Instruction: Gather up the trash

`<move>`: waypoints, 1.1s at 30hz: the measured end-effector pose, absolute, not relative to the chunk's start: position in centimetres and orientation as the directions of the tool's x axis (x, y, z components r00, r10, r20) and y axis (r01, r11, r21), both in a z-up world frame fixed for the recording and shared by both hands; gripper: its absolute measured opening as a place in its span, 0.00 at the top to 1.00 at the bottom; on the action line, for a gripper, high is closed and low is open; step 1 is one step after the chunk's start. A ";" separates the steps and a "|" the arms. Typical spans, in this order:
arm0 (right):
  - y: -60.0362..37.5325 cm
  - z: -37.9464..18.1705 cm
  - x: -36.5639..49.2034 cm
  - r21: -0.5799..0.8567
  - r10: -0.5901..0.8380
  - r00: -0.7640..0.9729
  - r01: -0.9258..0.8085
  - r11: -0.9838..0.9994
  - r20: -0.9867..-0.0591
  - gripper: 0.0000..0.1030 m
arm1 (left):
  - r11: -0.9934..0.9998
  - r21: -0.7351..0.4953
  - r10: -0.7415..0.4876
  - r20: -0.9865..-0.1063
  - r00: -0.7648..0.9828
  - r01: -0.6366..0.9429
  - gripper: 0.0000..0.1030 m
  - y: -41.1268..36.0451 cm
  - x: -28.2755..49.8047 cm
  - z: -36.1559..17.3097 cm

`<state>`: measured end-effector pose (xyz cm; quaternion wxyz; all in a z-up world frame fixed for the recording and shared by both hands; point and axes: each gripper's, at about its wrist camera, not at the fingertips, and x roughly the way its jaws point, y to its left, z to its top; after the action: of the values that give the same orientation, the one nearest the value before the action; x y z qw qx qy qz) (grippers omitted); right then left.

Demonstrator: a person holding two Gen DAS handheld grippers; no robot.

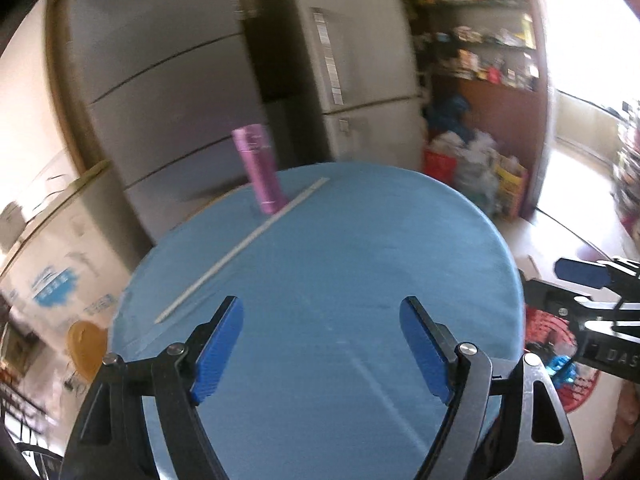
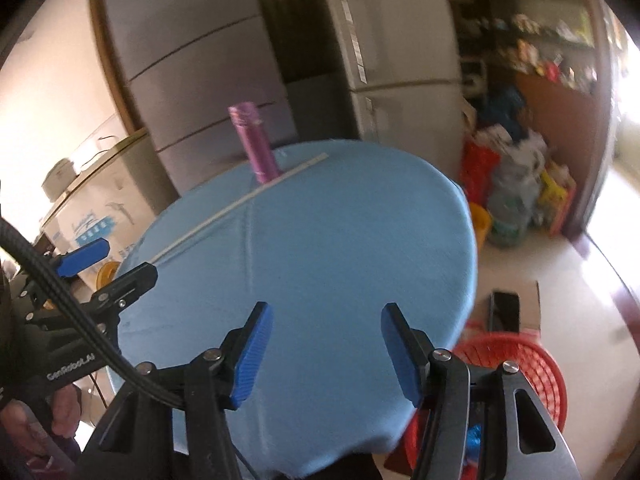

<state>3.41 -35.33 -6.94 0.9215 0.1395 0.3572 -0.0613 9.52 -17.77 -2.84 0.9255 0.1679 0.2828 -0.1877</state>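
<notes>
The round desk under a light-blue cloth [image 1: 320, 260] carries a tall pink metallic cylinder [image 1: 260, 168] upright at its far edge, with a thin white stick [image 1: 244, 246] just beside it. The red mesh plastic basket [image 2: 516, 360] sits below on the floor. Left tool [image 1: 322, 344] and right tool [image 2: 326, 352] hover released, empty. Judging risk: a hasty reach could topple the cylinder off the desk.

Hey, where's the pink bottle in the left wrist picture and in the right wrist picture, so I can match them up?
Left wrist view: the pink bottle stands upright at the far edge of the blue table, left of centre.
Right wrist view: the pink bottle stands at the table's far edge, left of centre.
Shared landmark: the thin white stick lying diagonally just in front of the bottle.
</notes>
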 end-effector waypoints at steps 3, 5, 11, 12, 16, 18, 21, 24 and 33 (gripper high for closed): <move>-33.4 -6.1 4.5 0.198 0.002 0.753 0.171 0.965 -0.659 0.39 | 0.899 0.206 -0.211 -0.567 0.796 0.386 0.21 -15.4 10.2 -2.4; -32.3 -5.7 5.0 0.196 0.013 0.760 0.151 0.969 -0.650 0.39 | 0.916 0.197 -0.187 -0.562 0.806 0.350 0.21 -13.8 10.6 -2.2; -29.2 -5.0 6.1 0.185 0.039 0.779 0.100 0.978 -0.626 0.39 | 0.944 0.176 -0.141 -0.553 0.821 0.280 0.21 -10.2 11.1 -1.7; -28.8 -4.8 6.1 0.182 0.041 0.781 0.094 0.979 -0.623 0.39 | 0.946 0.175 -0.136 -0.551 0.823 0.274 0.21 -9.8 11.0 -1.6; -27.0 -4.6 6.5 0.172 0.052 0.787 0.069 0.983 -0.614 0.38 | 0.952 0.171 -0.122 -0.544 0.830 0.252 0.21 -8.3 10.6 -1.3; -26.3 -4.4 6.6 0.164 0.056 0.788 0.058 0.985 -0.613 0.38 | 0.957 0.168 -0.113 -0.538 0.836 0.237 0.21 -7.6 10.3 -1.1; -25.0 -4.1 6.6 0.151 0.061 0.792 0.040 0.988 -0.608 0.38 | 0.962 0.157 -0.111 -0.524 0.845 0.224 0.13 -6.3 9.6 -0.6; -23.9 -3.8 6.5 0.146 0.066 0.797 0.028 0.989 -0.600 0.37 | 0.966 0.150 -0.109 -0.501 0.858 0.210 0.11 -5.3 8.9 -0.1; -21.5 -2.9 6.3 0.126 0.058 0.813 0.019 0.992 -0.579 0.35 | 0.975 0.140 -0.087 -0.485 0.870 0.175 0.11 -2.8 8.4 0.6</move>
<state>6.30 -21.45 -2.94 0.9501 0.0632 0.3054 0.0103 8.37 -2.83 0.56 0.9629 0.0899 0.2453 -0.0682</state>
